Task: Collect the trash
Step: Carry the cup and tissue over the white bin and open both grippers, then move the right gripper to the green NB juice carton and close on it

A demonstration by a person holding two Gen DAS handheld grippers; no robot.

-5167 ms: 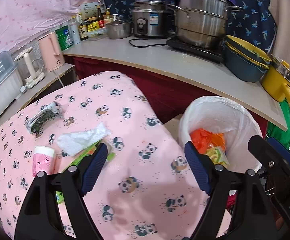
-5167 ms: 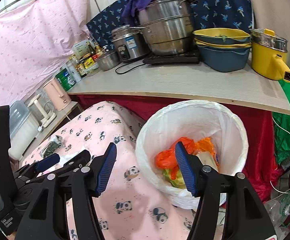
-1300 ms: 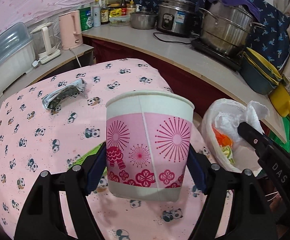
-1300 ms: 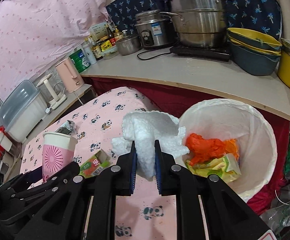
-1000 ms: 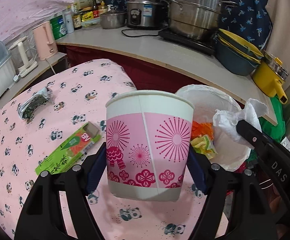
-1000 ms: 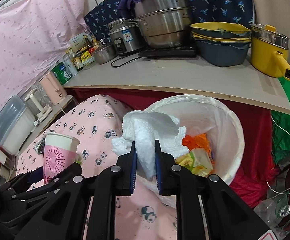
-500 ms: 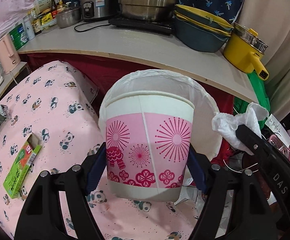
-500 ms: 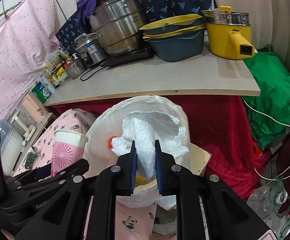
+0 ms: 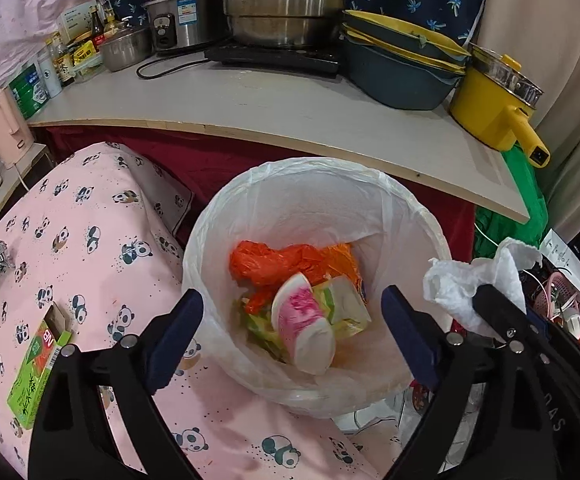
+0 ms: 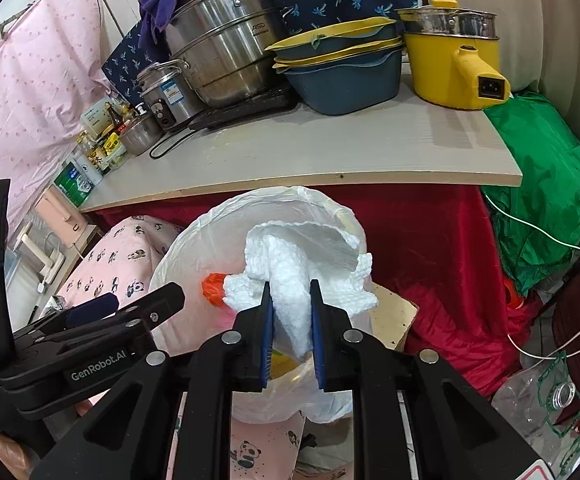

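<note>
In the left wrist view my left gripper [image 9: 292, 330] shows jaws that have just been opening, now wide with nothing between them; the pink paper cup [image 9: 304, 330] lies on its side in the lined bin [image 9: 418, 216], lower centre. Only the right wrist view shows my right gripper [image 10: 290, 316] clamped on the white tissue [image 10: 302, 276], centre frame. The green carton [image 9: 36, 364] lies lower left on the panda cloth [image 9: 102, 240].
</note>
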